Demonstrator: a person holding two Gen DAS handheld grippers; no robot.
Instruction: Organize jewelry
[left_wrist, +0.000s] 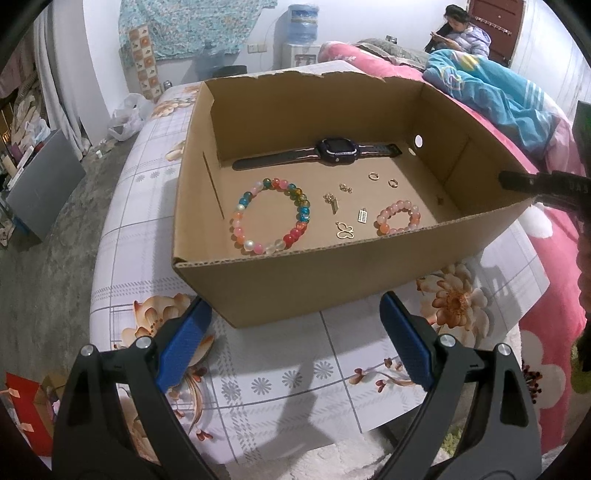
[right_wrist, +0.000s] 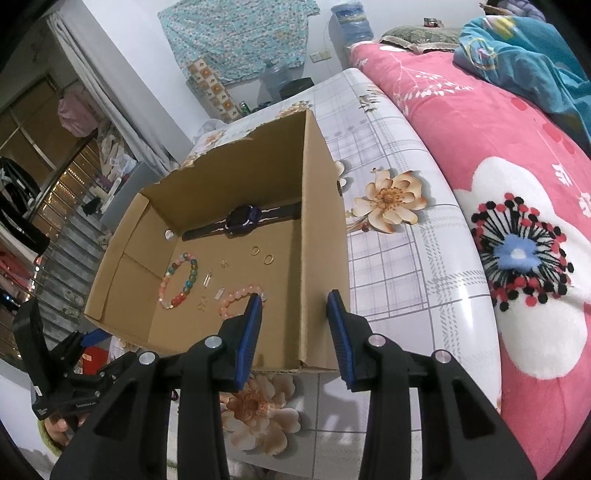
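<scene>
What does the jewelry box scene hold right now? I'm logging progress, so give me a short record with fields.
container: open cardboard box on a floral-covered table
back of box: dark watch
left: multicolour bead bracelet
right: pink bead bracelet
middle: butterfly charm, two gold rings, other small gold pieces
left gripper: open, empty, outside the box
right gripper: fingers apart, empty, over the box's near corner

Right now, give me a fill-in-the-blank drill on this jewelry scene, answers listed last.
1. All the jewelry lies inside a ___ box.
2. The item nearest the box's far wall is a dark ___.
3. The multicolored bracelet is ___ than the pink bracelet.
4. The left gripper has its jaws ___ with nothing between them.

Missing words: cardboard; watch; larger; open
</scene>
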